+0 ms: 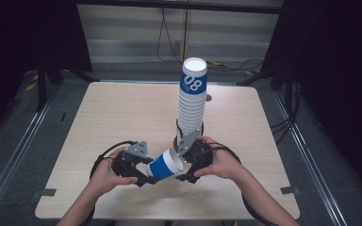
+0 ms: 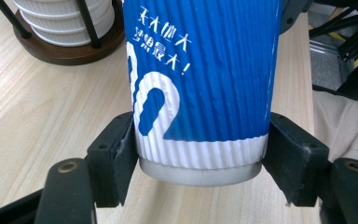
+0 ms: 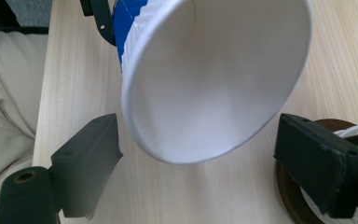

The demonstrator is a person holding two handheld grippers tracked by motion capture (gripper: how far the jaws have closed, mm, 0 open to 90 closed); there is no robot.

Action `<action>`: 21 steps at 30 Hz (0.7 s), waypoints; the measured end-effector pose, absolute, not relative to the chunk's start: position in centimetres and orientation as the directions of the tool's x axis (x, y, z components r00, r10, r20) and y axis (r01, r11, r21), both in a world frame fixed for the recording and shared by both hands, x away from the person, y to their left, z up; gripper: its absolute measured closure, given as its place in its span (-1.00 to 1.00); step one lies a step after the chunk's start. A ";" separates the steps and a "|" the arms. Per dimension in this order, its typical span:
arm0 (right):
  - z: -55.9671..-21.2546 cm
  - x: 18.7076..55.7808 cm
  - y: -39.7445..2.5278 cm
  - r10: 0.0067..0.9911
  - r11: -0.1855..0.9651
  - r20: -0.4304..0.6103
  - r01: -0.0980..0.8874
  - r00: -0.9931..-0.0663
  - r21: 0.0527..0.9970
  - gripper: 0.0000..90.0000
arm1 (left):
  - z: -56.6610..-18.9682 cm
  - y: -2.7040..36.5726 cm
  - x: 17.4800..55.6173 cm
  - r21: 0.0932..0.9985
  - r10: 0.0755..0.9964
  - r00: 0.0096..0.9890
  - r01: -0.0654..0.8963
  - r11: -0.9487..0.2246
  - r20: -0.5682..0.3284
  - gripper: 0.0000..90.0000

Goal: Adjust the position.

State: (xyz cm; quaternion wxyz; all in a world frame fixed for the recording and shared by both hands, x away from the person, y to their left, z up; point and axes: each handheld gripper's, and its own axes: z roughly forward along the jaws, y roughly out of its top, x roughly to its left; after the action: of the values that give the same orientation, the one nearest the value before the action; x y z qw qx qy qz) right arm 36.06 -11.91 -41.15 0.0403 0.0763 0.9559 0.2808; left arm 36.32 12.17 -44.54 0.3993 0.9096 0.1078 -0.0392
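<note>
Blue paper cup (image 1: 166, 165) lies sideways above desk (image 1: 99, 122), base clamped between left tongs (image 2: 200, 154), mouth toward right tongs (image 3: 200, 158). Right tongs apart, flanking rim, likely to take cup over. Cup stack (image 1: 192, 99) on holder just behind right tongs.

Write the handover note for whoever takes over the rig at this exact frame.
Left tongs: shut on the blue paper cup near its base, holding it on its side above the table.
Right tongs: open, jaws either side of the cup's open rim, not touching.
Cup stack: upside down in a wire holder on a round wooden base, behind the hands.
Done: one cup is out and in hand.
Left: probably pass it to the right tongs or set it down.
</note>
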 end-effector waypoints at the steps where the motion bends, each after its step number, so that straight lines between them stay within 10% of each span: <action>1: -41.2 36.0 -12.0 0.171 0.825 -0.029 0.127 -0.985 0.551 -0.70 | -44.5 12.2 36.4 0.715 0.157 0.976 0.215 -0.665 -0.148 -0.31; 21: -41.3 36.3 -12.6 0.216 0.749 0.003 0.168 -0.976 0.642 -0.70 | -44.8 12.1 36.3 0.722 0.158 0.974 0.227 -0.653 -0.163 -0.31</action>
State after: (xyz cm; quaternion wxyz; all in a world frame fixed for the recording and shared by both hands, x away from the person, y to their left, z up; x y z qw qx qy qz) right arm 36.35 -12.57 -41.27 0.0358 0.1027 0.9343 0.3394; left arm 36.30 12.08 -44.79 0.4026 0.9082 0.1059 -0.0429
